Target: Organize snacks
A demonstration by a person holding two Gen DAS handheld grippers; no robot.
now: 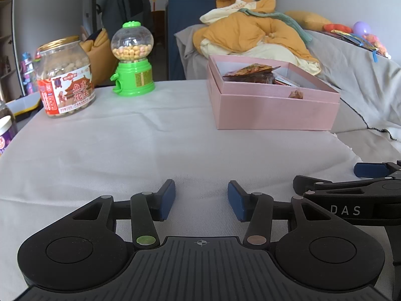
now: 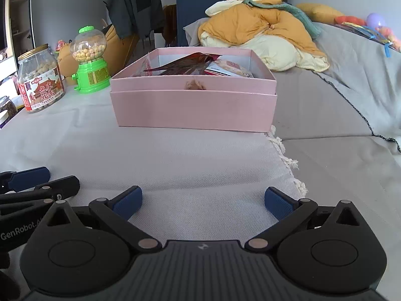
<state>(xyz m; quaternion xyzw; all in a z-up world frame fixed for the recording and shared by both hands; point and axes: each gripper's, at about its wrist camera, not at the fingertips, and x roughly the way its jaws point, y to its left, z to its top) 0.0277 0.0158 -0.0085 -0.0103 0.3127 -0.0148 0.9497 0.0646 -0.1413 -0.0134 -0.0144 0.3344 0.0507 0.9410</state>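
Both claws are empty right now: the left gripper (image 1: 201,199) has its blue pads parted about halfway with only cloth between them, and the right gripper (image 2: 203,202) is spread as wide as it goes, also gripping nothing. They sit side by side, both well short of the pink box (image 2: 193,107), which I'll use as the reference for everything.

So how far along is this? Looks mostly done to me. The pink box already has a pile of snack packets (image 2: 193,65) inside, a dark red wrapper on top and a few lighter ones under it. The white cloth (image 1: 150,145) in front of the box is bare, no loose packets that I can spot.

What's still outside: to the left of the box stands the green candy dispenser (image 1: 132,60), further left the peanut jar (image 1: 65,77), and past that another jar (image 1: 6,128) half cut off at the frame edge. Can't tell if those are meant to go in the box or just get lined up. My guess is they're what's left, if anything.
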